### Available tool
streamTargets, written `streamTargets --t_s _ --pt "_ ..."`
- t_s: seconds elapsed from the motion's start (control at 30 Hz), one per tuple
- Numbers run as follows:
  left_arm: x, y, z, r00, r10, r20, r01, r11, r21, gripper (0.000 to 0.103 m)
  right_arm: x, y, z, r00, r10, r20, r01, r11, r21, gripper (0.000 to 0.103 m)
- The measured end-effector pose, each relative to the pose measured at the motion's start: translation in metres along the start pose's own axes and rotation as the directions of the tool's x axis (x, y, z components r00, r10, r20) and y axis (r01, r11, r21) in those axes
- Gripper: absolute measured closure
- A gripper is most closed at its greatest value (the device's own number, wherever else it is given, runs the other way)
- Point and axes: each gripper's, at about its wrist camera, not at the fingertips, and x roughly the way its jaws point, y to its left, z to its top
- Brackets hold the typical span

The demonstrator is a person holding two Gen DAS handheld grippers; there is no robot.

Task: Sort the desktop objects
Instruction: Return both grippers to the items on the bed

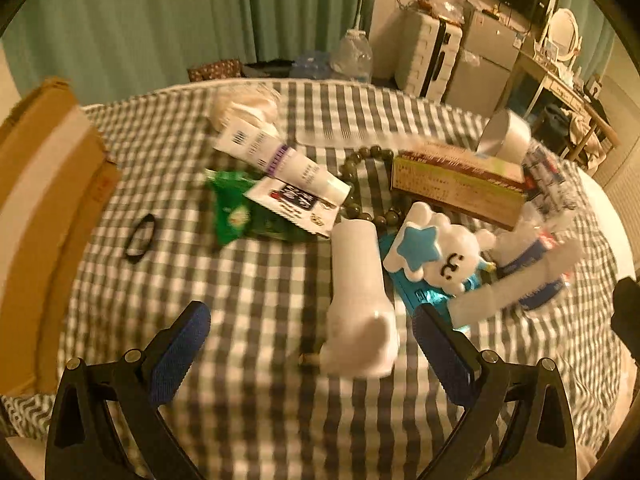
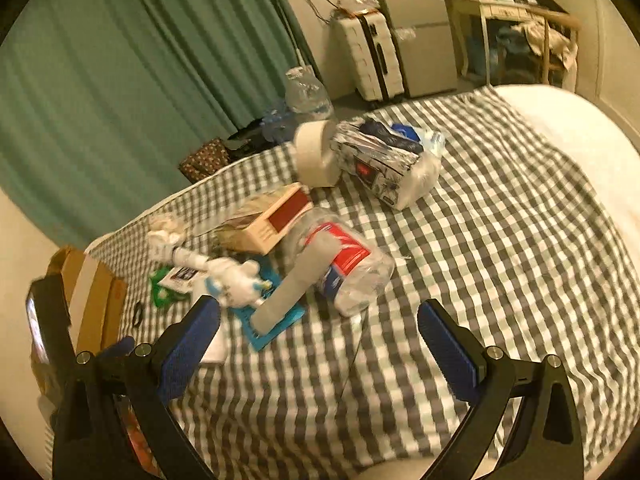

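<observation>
Objects lie jumbled on a checked cloth (image 1: 260, 292). My left gripper (image 1: 312, 332) is open, its blue pads on either side of a white bottle (image 1: 358, 296) lying on the cloth. Beyond it are a white plush toy with a blue star (image 1: 436, 248), a blue flat item (image 1: 416, 292), a long yellow box (image 1: 460, 188), a white tube (image 1: 280, 160), a green packet (image 1: 236, 208), dark beads (image 1: 360, 160) and a tape roll (image 1: 504, 136). My right gripper (image 2: 320, 340) is open and empty above the cloth, near a clear plastic bottle (image 2: 344, 268) and the plush toy (image 2: 236, 276).
A cardboard box (image 1: 44, 200) stands at the left edge. A black hair tie (image 1: 140, 236) lies near it. A bagged packet (image 2: 392, 164) and the tape roll (image 2: 316, 152) sit at the far side. Green curtains, a suitcase (image 1: 428, 56) and a desk are behind.
</observation>
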Motion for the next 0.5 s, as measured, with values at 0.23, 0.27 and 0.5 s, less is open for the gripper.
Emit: streamTargets --t_s 0.23,0.27,0.5 --pt "0.034 -0.003 0.005 0.998 -0.046 -0.047 0.046 0.999 0.012 0.01 0.046 0.0 0.013 0.997 -0.045 -0.058 0.044 0.999 -0.016 0.005" --pt "0.037 -0.003 0.004 0.997 -0.049 -0.054 0.049 0.999 0.015 0.018 0.05 -0.001 0.013 0.997 -0.054 -0.061 0.053 0.998 -0.019 0.006" --pt "0.037 -0.012 0.003 0.992 -0.113 -0.053 0.116 0.992 0.057 0.06 0.049 -0.01 -0.003 0.99 -0.004 -0.142 0.017 0.996 0.086 0.024"
